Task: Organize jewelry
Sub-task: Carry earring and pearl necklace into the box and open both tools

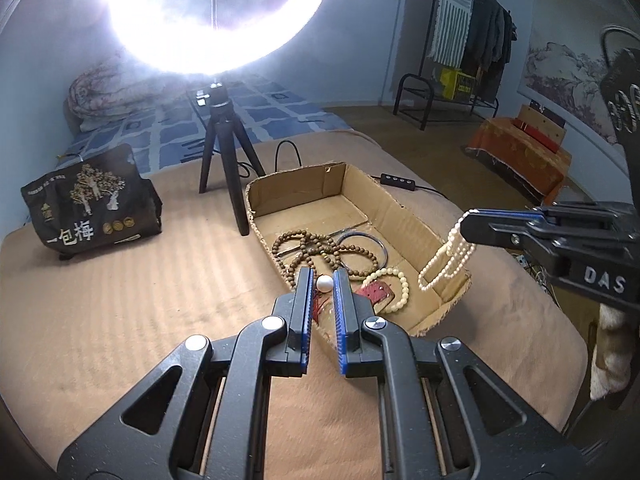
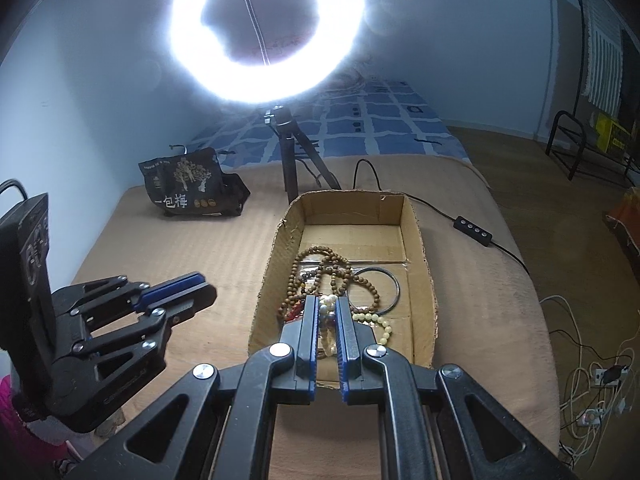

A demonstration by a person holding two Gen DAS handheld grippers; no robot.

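A shallow cardboard box (image 1: 404, 216) (image 2: 424, 264) on the tan table holds brown wooden bead strings (image 1: 308, 248) (image 2: 324, 268), a metal bangle (image 1: 366, 244) (image 2: 394, 288), a cream bead bracelet (image 1: 402, 286) (image 2: 380, 322) and a red piece (image 1: 374, 292). My left gripper (image 1: 323, 280) (image 2: 192, 284) holds a white pearl (image 1: 325, 283) between its fingertips above the box's near left corner. My right gripper (image 2: 328, 312) (image 1: 470, 224) is shut on a white pearl necklace (image 1: 444, 264) (image 2: 326, 320) that hangs over the box's right side.
A ring light on a black tripod (image 1: 228, 160) (image 2: 292, 160) stands behind the box. A dark printed bag (image 1: 92, 196) (image 2: 188, 184) lies at the back left. A cable with an inline switch (image 2: 474, 230) runs at the right. Bed, clothes rack and floor cables lie beyond.
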